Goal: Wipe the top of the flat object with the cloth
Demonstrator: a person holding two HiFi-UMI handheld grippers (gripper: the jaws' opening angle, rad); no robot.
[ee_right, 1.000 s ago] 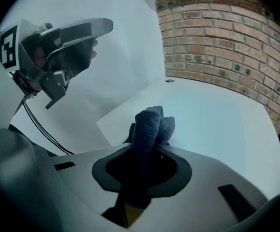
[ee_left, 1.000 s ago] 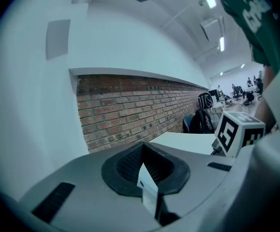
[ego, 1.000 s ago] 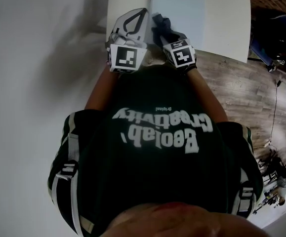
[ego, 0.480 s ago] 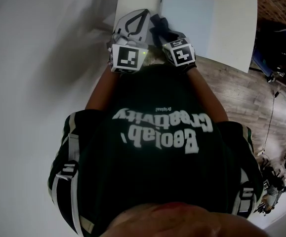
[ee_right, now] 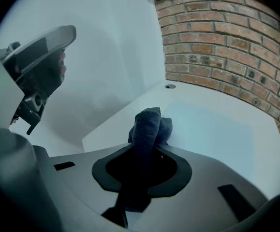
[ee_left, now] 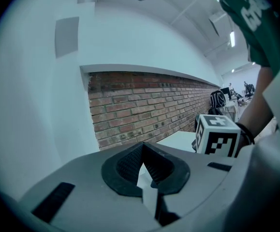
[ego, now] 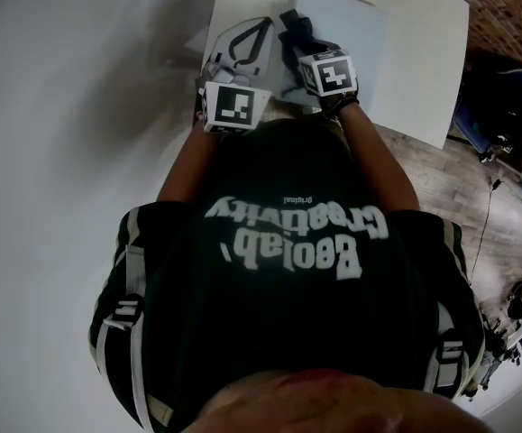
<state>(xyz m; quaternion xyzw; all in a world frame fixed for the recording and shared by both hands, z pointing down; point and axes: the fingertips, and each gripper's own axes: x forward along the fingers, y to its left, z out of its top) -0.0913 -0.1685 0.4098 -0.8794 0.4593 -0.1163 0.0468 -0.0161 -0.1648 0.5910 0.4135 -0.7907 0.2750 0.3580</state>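
Dark blue cloth (ego: pixel 289 21) shows in the head view bunched at the tip of the right gripper (ego: pixel 297 38), on the left edge of the pale panel (ego: pixel 355 34) on the white table (ego: pixel 423 61), with the left gripper (ego: pixel 261 25) just beside it. In the left gripper view the jaws meet at their tips with nothing between them. In the right gripper view the jaws are clamped on the cloth, whose wad rests on the panel.

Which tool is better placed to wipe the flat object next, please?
The right tool: it grips the dark cloth at the near edge of the flat object. The left tool carries no cloth and points away from it.
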